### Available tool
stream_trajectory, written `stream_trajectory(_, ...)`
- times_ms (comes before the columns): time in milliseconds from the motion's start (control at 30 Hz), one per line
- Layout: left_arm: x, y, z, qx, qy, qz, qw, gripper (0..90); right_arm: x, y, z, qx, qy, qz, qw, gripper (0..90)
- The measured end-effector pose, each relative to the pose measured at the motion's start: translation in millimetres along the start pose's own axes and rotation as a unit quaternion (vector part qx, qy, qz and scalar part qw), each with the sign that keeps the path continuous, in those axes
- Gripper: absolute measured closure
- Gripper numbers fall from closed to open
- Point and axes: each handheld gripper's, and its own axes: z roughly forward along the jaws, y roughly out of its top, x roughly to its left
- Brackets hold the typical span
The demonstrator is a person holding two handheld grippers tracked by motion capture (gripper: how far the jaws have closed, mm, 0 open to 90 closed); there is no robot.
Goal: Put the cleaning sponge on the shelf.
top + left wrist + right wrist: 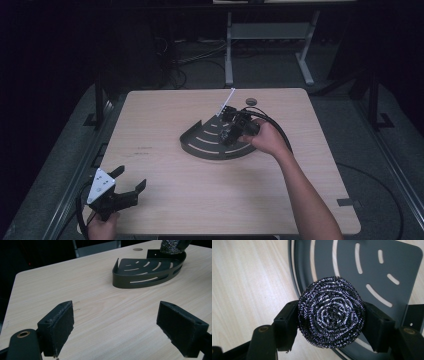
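Observation:
A round steel-wool scourer [331, 312] sits squeezed between the two black pads of my right gripper [331, 322], which is shut on it. The scourer hangs over the edge of a dark quarter-round slotted rack [372, 267]. From above, that right gripper [231, 131] hovers over the rack [202, 140] at mid-table, and the scourer [231, 134] shows as a dark lump. My left gripper [129, 182] rests near the table's front left corner, jaws wide apart with nothing between them. In the left gripper view its fingers [58, 326] frame bare wood, with the rack [147, 271] and scourer [172, 246] farther off.
The light wooden table [165, 165] has a small round grommet [251, 101] near its far edge. A thin white rod [227, 101] sticks up from the right gripper. A metal-legged stand [270, 45] and cables lie on the dark floor beyond.

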Motion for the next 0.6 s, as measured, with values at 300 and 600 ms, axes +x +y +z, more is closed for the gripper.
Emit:
stream_trajectory(300, -1.3, 0.1, 1.2, 0.002, -0.002, 0.003, 1.0000, 13.7, -14.6, -0.1, 12.5, 0.004, 0.003, 0.020, 0.9998, 34.2)
stream_trajectory(600, -2.5, 0.2, 1.9, 0.002, -0.004, 0.003, 1.0000, 13.8, -21.3, 0.6, 19.9, 0.003, 0.003, 0.032, 0.9995, 34.2)
